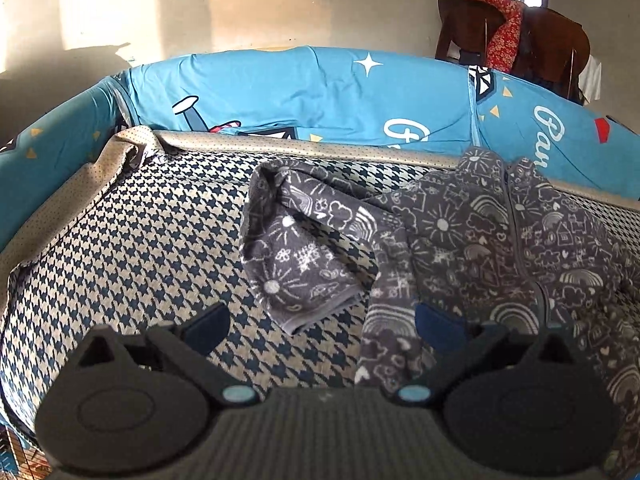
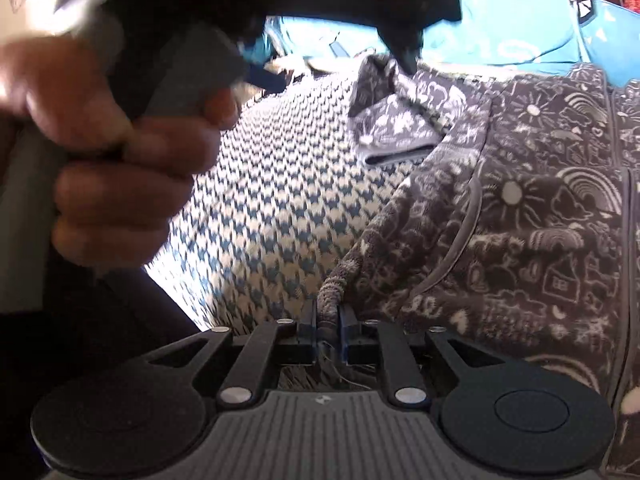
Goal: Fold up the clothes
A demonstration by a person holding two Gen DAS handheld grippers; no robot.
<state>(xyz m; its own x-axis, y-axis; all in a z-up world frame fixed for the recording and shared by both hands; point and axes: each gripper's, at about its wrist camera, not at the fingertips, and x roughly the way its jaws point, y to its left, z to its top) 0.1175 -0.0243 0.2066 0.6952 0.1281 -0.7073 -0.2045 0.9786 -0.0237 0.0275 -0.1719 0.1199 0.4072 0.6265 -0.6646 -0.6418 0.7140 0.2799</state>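
i am holding two grippers, one in each hand. nearest to me, my right gripper [image 2: 328, 320] is pinching one rolled edge of the jacket [image 2: 520, 208] between its two blue pads, the jaws drawn nearly together on a thick, nubbly fold of fleece. my left gripper [image 1: 320, 322] is hanging just above the mat with its two dark blue fingers [image 1: 208, 326] spread wide and nothing between them; its right finger is sitting just over the jacket's near edge. in the right wrist view my left hand [image 2: 120, 152] is wrapping around that gripper's grey handle, blurred.

there is one jacket, a soft dark grey fleece printed with white doodles of suns, rainbows, clouds and houses, with one zip [image 1: 520, 240] running down its front. it is lying on the right side of the mat, rumpled. one sleeve [image 1: 296, 248] is bending out to the left and doubling back on itself, its smooth grey cuff pointing toward me.

beneath it, one woven mat [image 1: 132, 248] is spreading out in a blue and cream houndstooth, edged with a dotted beige border. beyond that, a smooth bright blue sheet [image 1: 320, 88] with white stars and lettering is rising like a wall. farthest off, one dark wooden chair [image 1: 560, 40] is carrying one red flowered cloth [image 1: 504, 28].
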